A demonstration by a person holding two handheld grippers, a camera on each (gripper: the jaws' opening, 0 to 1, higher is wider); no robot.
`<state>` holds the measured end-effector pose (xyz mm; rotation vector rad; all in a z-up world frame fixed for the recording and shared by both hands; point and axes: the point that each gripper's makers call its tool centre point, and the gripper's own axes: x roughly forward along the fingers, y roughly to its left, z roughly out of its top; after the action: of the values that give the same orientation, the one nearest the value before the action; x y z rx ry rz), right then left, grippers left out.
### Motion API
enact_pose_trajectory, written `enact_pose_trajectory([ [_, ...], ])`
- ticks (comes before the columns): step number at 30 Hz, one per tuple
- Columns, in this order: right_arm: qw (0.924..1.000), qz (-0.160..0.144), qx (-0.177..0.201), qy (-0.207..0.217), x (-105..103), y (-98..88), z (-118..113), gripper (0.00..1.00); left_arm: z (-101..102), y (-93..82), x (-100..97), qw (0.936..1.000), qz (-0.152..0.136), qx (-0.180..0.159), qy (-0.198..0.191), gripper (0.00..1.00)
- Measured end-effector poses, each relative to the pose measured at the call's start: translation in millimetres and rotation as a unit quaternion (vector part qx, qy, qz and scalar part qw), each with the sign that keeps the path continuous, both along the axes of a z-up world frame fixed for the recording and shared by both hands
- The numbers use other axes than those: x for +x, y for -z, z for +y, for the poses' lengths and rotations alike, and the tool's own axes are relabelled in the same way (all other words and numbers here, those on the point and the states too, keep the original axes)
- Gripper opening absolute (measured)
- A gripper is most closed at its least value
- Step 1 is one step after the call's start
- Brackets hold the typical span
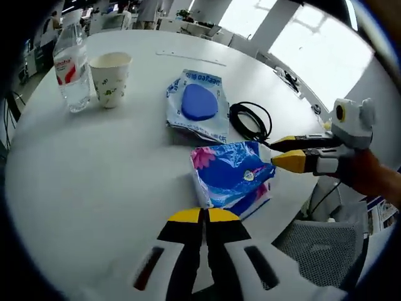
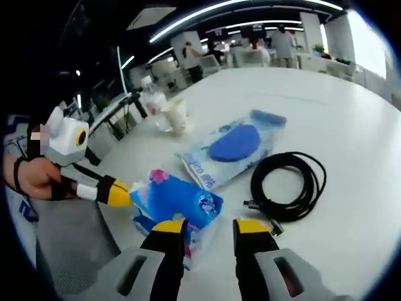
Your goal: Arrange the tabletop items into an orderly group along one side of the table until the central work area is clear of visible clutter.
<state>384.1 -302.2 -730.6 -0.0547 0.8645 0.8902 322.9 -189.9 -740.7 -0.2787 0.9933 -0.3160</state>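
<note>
Judging from how things lie, the tidying is barely begun: the items are spread across the white worktop (image 1: 94, 188) rather than gathered at one side. Taking the floral blue tissue pack (image 1: 233, 172) as the landmark, the flat pouch with the blue oval (image 1: 197, 103) lies just beyond it, the coiled black cable (image 1: 250, 121) sits just beside that pouch and near the pack, and the paper cup (image 1: 111, 78) and water bottle (image 1: 71, 63) stand together well apart from the pack, toward the far edge. Only those two look grouped; the pack, pouch and cable appear to need moving.

The left tool (image 1: 203, 216) has its jaws pressed together, holding nothing, its tips near the pack. The right tool (image 2: 210, 229) is spread, one jaw over the pack's corner, nothing pinched.
</note>
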Motion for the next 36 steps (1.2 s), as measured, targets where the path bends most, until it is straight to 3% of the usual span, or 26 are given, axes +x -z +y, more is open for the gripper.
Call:
enact_pose_trajectory([
  [8, 0.9993, 0.025, 0.002, -0.029, -23, 12.5, 14, 0.29, 17, 2.1, -7.6, 0.9997, 0.006, 0.005, -0.022, 0.00],
  [13, 0.9978, 0.039, -0.002, -0.053, -40, 20.1, 24, 0.27, 18, 4.1, -10.8, 0.9992, 0.012, -0.005, -0.037, 0.00],
  [17, 0.9974, 0.052, -0.018, -0.046, -46, 30.0, 21, 0.22, 16, 4.5, -13.1, 0.9989, 0.015, -0.011, -0.043, 0.00],
  [20, 0.9978, 0.054, -0.013, -0.036, -46, 30.6, 19, 0.21, 14, 4.8, -14.0, 0.9988, 0.016, -0.014, -0.045, 0.00],
  [25, 0.9984, 0.052, -0.005, -0.019, -40, 26.9, 15, 0.10, 12, 3.1, -12.2, 0.9983, 0.013, -0.024, -0.052, 0.00],
  [36, 0.9995, 0.028, 0.016, 0.003, -27, 13.1, 9, 0.02, 2, -3.0, -9.6, 0.9979, 0.003, -0.041, -0.051, 0.00],
])
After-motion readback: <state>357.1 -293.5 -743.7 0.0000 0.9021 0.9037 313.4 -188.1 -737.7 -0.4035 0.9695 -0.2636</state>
